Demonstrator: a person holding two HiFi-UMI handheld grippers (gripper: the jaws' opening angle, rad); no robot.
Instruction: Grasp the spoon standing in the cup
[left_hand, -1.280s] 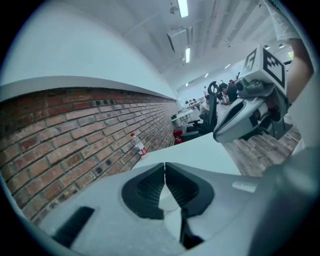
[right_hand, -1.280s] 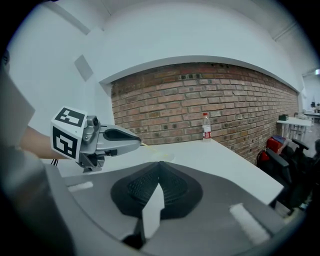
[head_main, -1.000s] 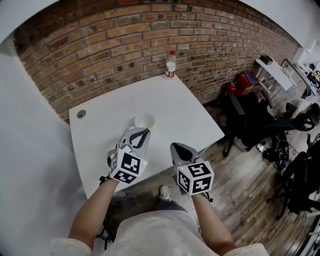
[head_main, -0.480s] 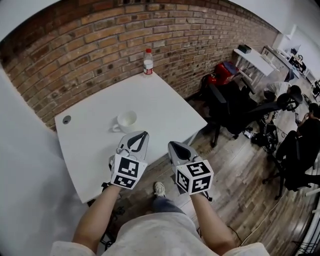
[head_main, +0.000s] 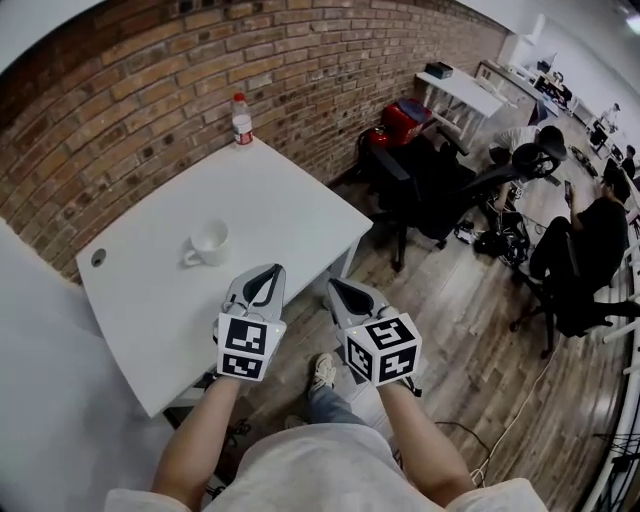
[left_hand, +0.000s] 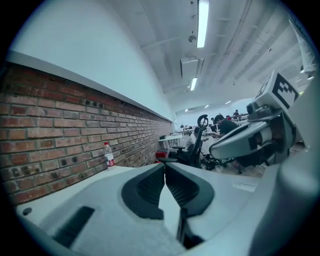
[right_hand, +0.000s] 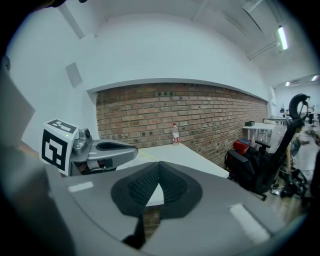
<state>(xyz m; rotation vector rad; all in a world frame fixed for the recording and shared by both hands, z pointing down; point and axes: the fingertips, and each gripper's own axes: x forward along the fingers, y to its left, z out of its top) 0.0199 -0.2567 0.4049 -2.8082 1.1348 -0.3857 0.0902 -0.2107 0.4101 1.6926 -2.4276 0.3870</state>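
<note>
A white cup (head_main: 208, 243) with a handle stands on the white table (head_main: 280, 200), left of its middle. I cannot make out a spoon in it. My left gripper (head_main: 268, 274) is shut and empty over the table's near edge, to the right of and nearer than the cup. My right gripper (head_main: 336, 288) is also shut and empty, just off the table's near corner, above the floor. In the left gripper view the jaws (left_hand: 165, 166) meet with nothing between them. The right gripper view shows the same for its jaws (right_hand: 159, 165). Neither gripper view shows the cup.
A plastic bottle (head_main: 241, 118) with a red cap stands at the table's far corner against the brick wall (head_main: 150, 90). Black office chairs (head_main: 440, 190) and a red bag (head_main: 400, 120) crowd the wooden floor to the right. A person (head_main: 590, 230) sits at far right.
The view has swung right, so the table, cup and bottle now sit further left in it. Both grippers stay shut, side by side, at the table's near edge.
</note>
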